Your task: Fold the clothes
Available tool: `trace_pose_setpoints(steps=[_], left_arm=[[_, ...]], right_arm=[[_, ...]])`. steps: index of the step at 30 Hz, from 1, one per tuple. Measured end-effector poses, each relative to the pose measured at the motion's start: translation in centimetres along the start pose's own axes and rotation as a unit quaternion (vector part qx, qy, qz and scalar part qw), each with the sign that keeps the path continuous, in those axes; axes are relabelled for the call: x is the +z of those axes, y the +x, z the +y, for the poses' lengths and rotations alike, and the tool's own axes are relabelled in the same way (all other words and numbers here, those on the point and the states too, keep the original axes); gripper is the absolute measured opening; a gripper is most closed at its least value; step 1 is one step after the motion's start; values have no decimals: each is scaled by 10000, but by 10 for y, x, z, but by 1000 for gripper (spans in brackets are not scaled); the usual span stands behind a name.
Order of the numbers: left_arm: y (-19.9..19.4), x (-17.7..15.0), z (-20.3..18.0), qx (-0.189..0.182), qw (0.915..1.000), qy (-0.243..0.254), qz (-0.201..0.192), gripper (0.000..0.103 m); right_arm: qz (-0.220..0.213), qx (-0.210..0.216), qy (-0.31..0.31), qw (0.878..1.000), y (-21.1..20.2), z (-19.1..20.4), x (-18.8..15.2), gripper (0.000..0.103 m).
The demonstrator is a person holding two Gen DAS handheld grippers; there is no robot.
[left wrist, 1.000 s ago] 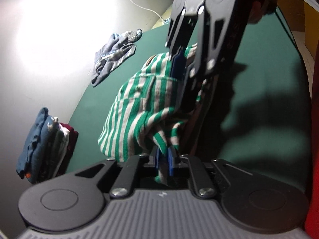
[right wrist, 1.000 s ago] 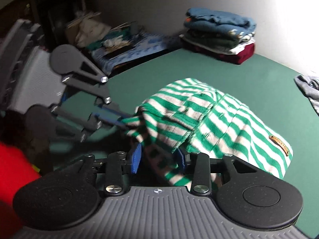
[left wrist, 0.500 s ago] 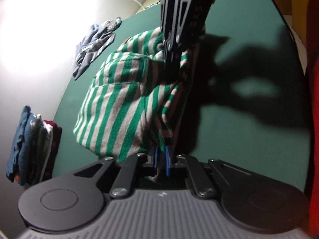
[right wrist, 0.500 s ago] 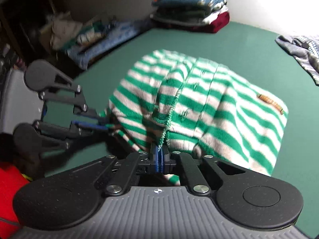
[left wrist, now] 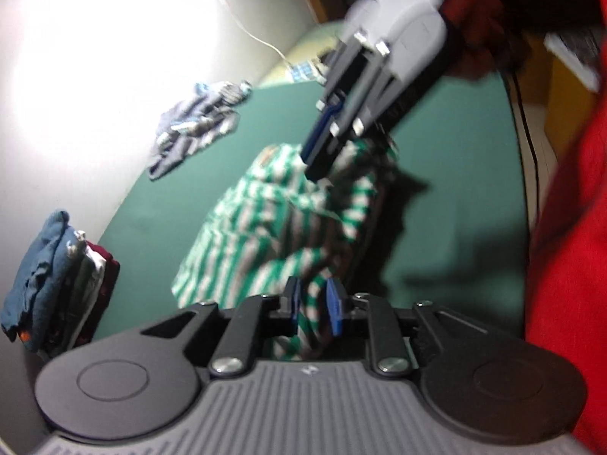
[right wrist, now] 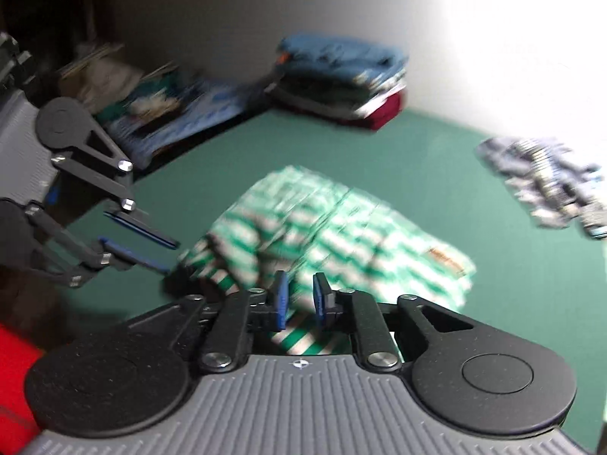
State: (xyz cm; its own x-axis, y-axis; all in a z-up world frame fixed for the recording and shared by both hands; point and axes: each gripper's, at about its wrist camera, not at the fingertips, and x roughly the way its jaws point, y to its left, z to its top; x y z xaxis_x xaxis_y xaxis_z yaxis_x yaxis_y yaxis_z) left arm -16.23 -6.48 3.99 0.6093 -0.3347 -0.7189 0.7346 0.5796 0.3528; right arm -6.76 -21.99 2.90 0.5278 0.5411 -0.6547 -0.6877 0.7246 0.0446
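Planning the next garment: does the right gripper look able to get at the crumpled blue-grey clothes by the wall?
Probably yes: the right gripper is open, and bare green table lies between it and the blue-grey clothes; only the striped garment lies directly ahead.

Just ahead of the right gripper [right wrist: 299,301] the striped garment [right wrist: 341,227] lies on the bench [right wrist: 436,159]. The folded stack [right wrist: 341,79] stands beyond it, the crumpled garment [right wrist: 546,182] far right, the left gripper [right wrist: 151,246] left.
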Motion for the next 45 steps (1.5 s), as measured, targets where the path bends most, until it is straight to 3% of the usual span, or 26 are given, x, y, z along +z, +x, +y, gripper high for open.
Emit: trace_pose_setpoints(steps=[4, 6, 9, 11, 13, 17, 19, 22, 25, 29, 32, 39, 42, 45], left_arm=[[39, 8, 19, 222, 9980, -583, 38, 23], [63, 8, 17, 177, 9978, -624, 149, 24], [89, -4, 7, 122, 9983, -365, 429, 23], [89, -11, 0, 75, 9989, -193, 423, 16], [85, -11, -3, 34, 9990, 6, 446, 16], [61, 6, 13, 33, 9998, -32, 195, 31], [47, 16, 22, 76, 9999, -64, -39, 31], [44, 24, 31, 32, 9999, 43, -88, 31], [53, 25, 29, -28, 9996, 275, 31, 31], [70, 26, 29, -104, 9986, 498, 143, 32], [80, 29, 37, -155, 9988, 441, 147, 32], [97, 25, 43, -411, 9979, 446, 233, 31], [110, 28, 38, -621, 9974, 327, 184, 39], [113, 25, 30, -650, 9967, 458, 162, 39]], right_arm=[[69, -774, 321, 9965, 28, -4, -3, 19], [127, -545, 579, 9968, 40, -5, -8, 19], [94, -539, 433, 9976, 48, 4, -18, 22], [60, -553, 290, 9980, 47, 8, -17, 24], [26, -566, 148, 9983, 46, 12, -16, 24], [-42, -592, -137, 9981, 44, 20, -15, 24], [-75, -604, -280, 9978, 43, 24, -14, 26], [-120, -620, -494, 9968, 41, 30, -13, 27], [17, -643, -625, 9960, 54, 35, -20, 24], [-60, -721, -307, 9969, 50, 29, -23, 6], [-273, -816, -28, 9963, 36, 24, -23, 5], [-628, -678, -77, 9957, 23, 33, -24, 4], [-768, -620, -108, 9951, 18, 38, -25, 4], [-437, -767, -469, 9950, 32, 45, -31, 4]])
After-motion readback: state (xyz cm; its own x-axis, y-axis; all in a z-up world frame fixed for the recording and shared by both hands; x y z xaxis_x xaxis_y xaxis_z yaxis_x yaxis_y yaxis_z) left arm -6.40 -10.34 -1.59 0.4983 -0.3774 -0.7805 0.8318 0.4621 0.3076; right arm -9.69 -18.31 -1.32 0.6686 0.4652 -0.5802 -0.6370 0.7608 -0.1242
